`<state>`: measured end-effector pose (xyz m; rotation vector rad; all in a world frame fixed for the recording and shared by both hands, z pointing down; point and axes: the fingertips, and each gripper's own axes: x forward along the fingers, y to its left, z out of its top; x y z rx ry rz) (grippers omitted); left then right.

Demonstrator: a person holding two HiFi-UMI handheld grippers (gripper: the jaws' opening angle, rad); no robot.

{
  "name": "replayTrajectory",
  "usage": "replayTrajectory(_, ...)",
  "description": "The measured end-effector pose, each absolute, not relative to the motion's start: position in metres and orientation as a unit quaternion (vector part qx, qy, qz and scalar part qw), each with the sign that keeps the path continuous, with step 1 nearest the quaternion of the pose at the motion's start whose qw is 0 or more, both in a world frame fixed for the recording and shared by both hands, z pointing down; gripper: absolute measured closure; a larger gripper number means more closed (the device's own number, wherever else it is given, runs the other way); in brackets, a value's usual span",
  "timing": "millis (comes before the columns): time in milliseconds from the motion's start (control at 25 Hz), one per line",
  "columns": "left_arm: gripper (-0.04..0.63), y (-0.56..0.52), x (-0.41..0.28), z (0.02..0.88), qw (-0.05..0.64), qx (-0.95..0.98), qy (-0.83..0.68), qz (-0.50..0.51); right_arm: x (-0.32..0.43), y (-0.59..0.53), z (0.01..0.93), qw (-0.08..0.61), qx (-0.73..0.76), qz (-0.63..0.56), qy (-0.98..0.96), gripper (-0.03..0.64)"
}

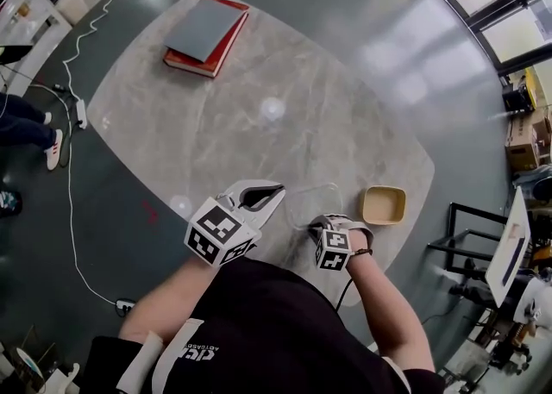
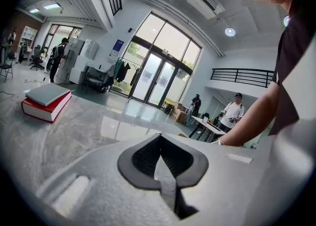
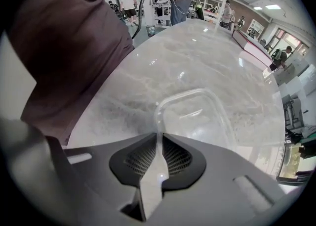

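Right gripper view: right gripper (image 3: 159, 140) jaws clamped on an empty clear box's (image 3: 193, 92) rim; empty tan bowl (image 1: 384, 190) at its 3 o'clock; left gripper (image 2: 160, 155) jaws together.

Head view: steeply down over table (image 1: 328, 82). Gripper views: low, close, across same table.

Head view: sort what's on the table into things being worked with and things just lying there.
In hand:
- clear container, rim clamped in the right gripper
- left gripper, jaws together, empty, close by the container's left side

Lying about:
- tan square bowl, right of the container
- stacked books, grey on red, at the far edge of the table
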<state>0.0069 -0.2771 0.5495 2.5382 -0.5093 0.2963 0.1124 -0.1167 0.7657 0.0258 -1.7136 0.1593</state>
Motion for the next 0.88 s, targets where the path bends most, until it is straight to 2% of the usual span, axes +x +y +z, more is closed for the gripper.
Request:
replayTrajectory(200, 0.597, -0.278, 0.008, 0.553, 0.269, 0.941, -0.169, 0.115, 0.108, -0.121, 0.759, 0.663, -0.005, 0.062, -0.746, 0.594)
replayTrajectory(440, 0.597, -0.283, 0.011, 0.551, 0.271, 0.946, -0.137, 0.118, 0.109, -0.124, 0.756, 0.620, 0.088, 0.152, -0.764, 0.600)
replayTrajectory(680, 0.597, -0.292, 0.020, 0.557, 0.264, 0.947, -0.121, 0.138, 0.117, -0.151, 0.714, 0.524, 0.233, 0.203, -0.793, 0.601)
replayTrajectory(880, 0.597, -0.288, 0.035, 0.531, 0.256, 0.949, -0.136, 0.124, 0.135, -0.160, 0.664, 0.398, 0.337, 0.246, -0.817, 0.601)
